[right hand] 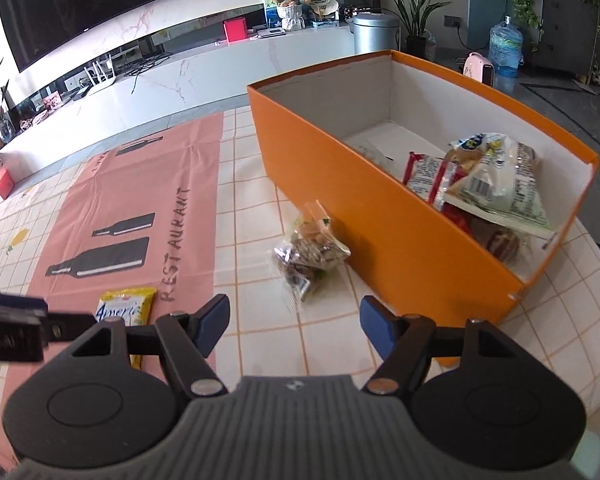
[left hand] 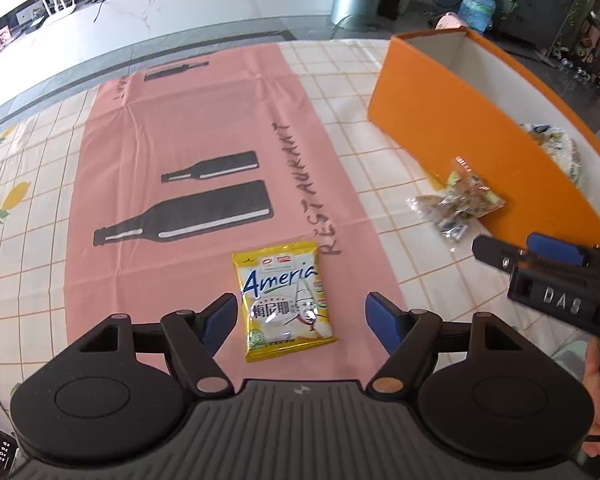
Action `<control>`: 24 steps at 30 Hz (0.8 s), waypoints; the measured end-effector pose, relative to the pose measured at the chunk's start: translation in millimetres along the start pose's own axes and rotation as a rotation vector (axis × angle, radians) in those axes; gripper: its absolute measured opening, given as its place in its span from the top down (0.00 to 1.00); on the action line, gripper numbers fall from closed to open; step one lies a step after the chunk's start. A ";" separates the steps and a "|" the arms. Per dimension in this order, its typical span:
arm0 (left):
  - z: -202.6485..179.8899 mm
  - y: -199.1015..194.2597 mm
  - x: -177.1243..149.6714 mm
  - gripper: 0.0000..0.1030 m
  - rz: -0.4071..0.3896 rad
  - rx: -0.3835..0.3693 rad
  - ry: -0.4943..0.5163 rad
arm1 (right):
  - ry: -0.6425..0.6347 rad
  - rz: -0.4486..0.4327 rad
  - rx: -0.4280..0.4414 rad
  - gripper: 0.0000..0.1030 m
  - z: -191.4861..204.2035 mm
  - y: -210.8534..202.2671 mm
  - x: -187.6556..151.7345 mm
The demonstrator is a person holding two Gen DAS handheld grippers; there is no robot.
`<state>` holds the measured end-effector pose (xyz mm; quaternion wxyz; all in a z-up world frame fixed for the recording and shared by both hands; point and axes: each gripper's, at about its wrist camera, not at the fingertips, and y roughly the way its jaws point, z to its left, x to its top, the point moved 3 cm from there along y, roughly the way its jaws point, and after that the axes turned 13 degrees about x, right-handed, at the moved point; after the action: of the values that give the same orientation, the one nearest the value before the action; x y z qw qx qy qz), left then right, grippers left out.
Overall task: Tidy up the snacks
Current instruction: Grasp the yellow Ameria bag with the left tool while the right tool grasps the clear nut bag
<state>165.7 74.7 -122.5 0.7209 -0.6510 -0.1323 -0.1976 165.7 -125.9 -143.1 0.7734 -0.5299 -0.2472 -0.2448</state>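
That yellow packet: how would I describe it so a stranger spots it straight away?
Find the pink cloth printed with black bottles. The yellow packet lies flat near the word RESTAURANT, in front of the open left claw. Unlike the clear packet beside the orange box, it's opaque, with blue lettering.

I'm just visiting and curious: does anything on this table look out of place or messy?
Two snacks lie outside the orange box, which already holds several packets. A clear bag of mixed snacks sits crumpled against the box's outer wall, and a yellow chip packet lies flat on the pink cloth. Nothing looks spilled or torn.
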 end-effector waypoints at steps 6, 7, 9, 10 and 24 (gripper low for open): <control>1.6 31.3 -0.6 0.15 0.064 0.004 -0.051 | 0.029 0.039 -0.023 0.31 -5.2 38.1 5.4; 1.1 36.1 -0.2 0.15 0.071 0.009 -0.058 | 0.055 0.044 -0.024 0.31 -9.4 43.4 5.2; 0.2 44.5 -0.1 0.15 0.079 0.016 -0.063 | 0.100 0.047 -0.023 0.29 -14.8 50.8 6.4; -0.5 47.5 0.1 0.15 0.083 0.017 -0.063 | 0.121 0.043 -0.018 0.27 -17.4 53.7 7.5; -7.4 64.0 4.0 0.18 0.095 0.063 -0.013 | 0.209 0.012 -0.042 0.52 -30.3 76.6 16.1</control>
<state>198.1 71.7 -178.3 0.7487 -0.6347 -0.1122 -0.1546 230.7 -131.8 -195.9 0.7851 -0.5192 -0.1567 -0.2993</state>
